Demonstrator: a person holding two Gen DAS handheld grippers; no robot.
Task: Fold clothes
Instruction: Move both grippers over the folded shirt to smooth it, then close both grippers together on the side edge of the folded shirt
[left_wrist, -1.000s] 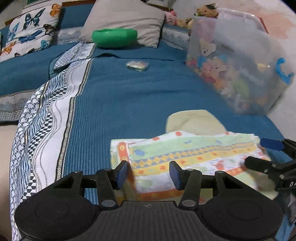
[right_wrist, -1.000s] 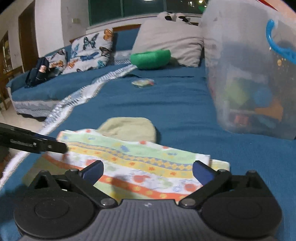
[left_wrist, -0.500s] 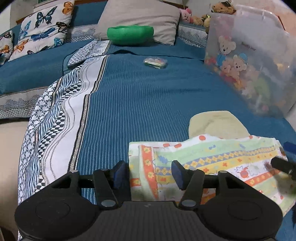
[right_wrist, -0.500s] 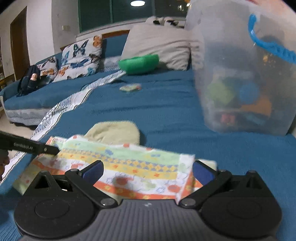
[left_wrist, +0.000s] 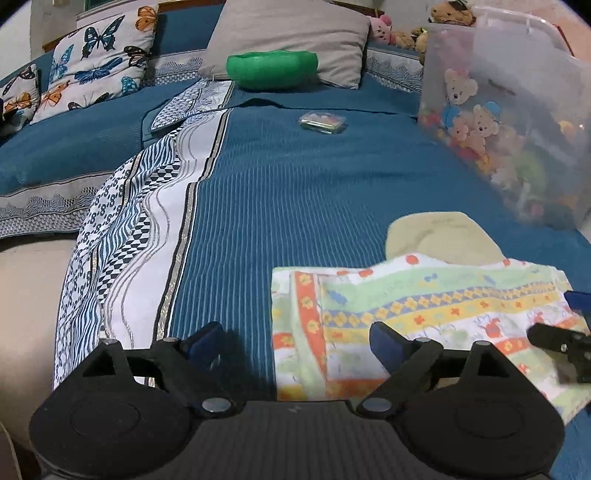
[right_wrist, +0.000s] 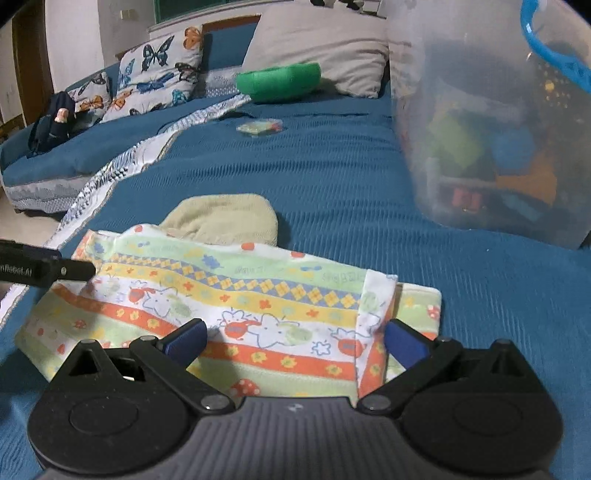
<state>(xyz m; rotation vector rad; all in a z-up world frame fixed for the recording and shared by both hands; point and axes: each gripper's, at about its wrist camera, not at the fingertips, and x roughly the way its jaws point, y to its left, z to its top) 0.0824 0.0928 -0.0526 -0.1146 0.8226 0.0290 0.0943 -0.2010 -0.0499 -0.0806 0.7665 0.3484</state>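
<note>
Lying flat on the blue bedspread (left_wrist: 295, 206): a patterned garment (left_wrist: 436, 317) with striped bands of green, yellow and orange, its two side edges turned inward. Behind it, touching, a pale yellow cloth (right_wrist: 225, 218). Left gripper (left_wrist: 295, 338) released, jaws wide, straddling the garment's left edge, nothing between them. Right gripper (right_wrist: 293, 338) likewise spread wide over the garment's near right portion, holding nothing. Clear plastic toy bin (left_wrist: 517, 129) stands to the right. Farther back: small clear packet (left_wrist: 323, 122), green cushion (left_wrist: 271, 68), grey pillow (left_wrist: 295, 33), butterfly pillow (left_wrist: 96, 66).
</note>
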